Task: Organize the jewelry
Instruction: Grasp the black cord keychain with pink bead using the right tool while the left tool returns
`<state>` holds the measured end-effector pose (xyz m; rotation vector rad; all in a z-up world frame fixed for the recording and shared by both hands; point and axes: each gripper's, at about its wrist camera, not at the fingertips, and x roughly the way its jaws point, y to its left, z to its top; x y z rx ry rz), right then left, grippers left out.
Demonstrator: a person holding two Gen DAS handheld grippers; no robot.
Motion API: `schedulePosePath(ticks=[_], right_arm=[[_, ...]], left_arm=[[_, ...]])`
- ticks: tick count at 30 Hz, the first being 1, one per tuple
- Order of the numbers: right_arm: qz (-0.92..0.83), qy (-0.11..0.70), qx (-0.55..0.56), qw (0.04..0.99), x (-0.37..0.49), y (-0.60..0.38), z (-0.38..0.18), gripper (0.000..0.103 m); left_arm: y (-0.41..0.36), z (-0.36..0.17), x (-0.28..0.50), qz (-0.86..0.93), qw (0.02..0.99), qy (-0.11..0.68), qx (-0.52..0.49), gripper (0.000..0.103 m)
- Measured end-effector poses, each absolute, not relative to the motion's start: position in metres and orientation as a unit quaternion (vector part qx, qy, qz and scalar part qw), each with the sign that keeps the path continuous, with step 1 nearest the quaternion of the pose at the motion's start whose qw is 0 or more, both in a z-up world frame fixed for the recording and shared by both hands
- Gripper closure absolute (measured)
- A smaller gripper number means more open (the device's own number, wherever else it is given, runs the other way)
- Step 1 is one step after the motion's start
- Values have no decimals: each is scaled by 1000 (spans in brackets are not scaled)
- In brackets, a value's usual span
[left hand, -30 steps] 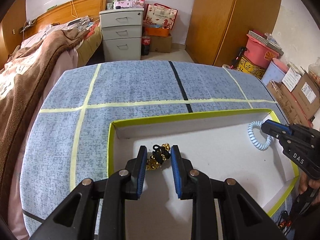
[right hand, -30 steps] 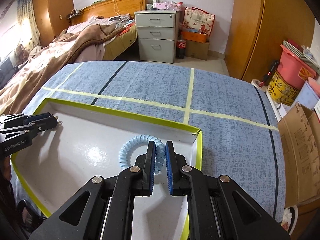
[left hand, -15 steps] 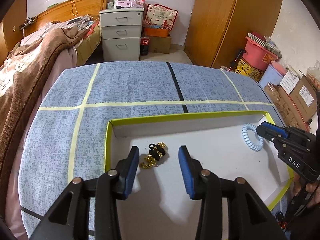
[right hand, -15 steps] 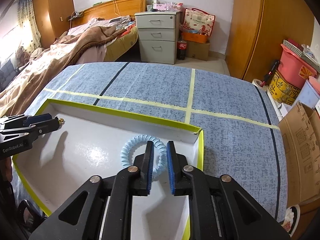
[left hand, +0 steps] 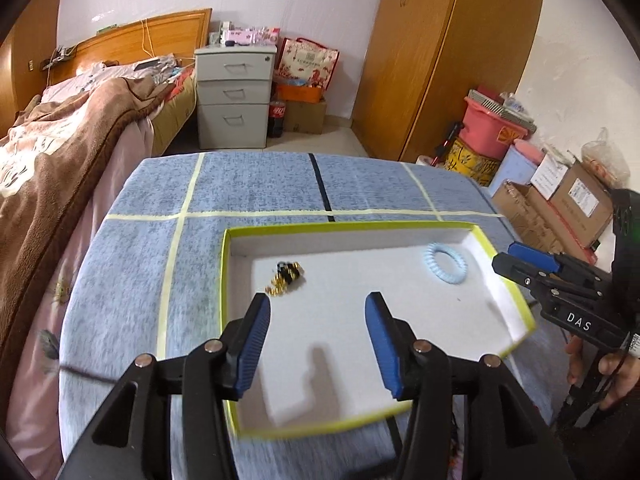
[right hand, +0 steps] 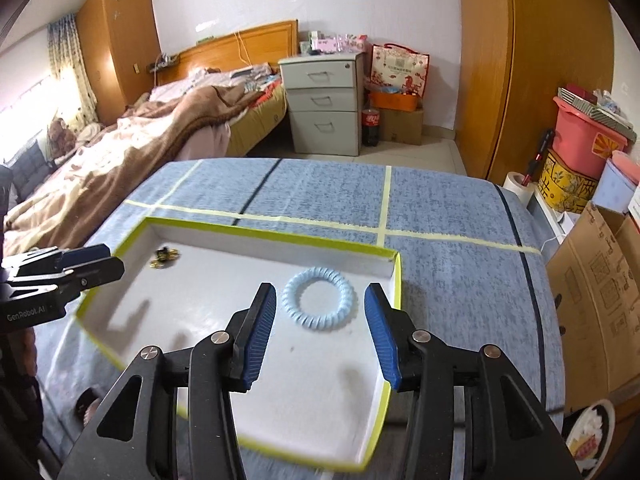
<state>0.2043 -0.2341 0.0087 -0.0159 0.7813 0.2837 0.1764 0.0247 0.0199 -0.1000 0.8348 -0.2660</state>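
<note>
A shallow white tray with a yellow-green rim (left hand: 529,322) (right hand: 400,276) sits on the blue table. A gold and black jewelry piece (left hand: 287,278) (right hand: 163,258) lies in its far left corner. A light blue spiral hair ring (left hand: 445,265) (right hand: 319,304) lies near its far right corner. My left gripper (left hand: 317,346) is open and empty, raised above the tray behind the gold piece; it also shows in the right wrist view (right hand: 105,262). My right gripper (right hand: 319,338) is open and empty, raised behind the blue ring; it also shows in the left wrist view (left hand: 520,260).
The blue tablecloth (left hand: 256,184) has yellow and black tape lines. A bed with a brown blanket (left hand: 60,152) stands to the left. A grey drawer unit (left hand: 232,100), a wooden wardrobe (left hand: 440,60) and boxes and bins (left hand: 560,192) stand beyond the table.
Both grippers opened wide, let go of the gold piece and the blue ring in the tray, and pulled back and up.
</note>
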Motion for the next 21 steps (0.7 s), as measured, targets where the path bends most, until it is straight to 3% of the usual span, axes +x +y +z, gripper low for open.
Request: schedulePosePath(ticks=[21], right_arm=[[184, 407, -9, 895, 78, -261, -23, 56]], left_arm=[[49, 5, 71, -135, 909, 387, -69, 49]])
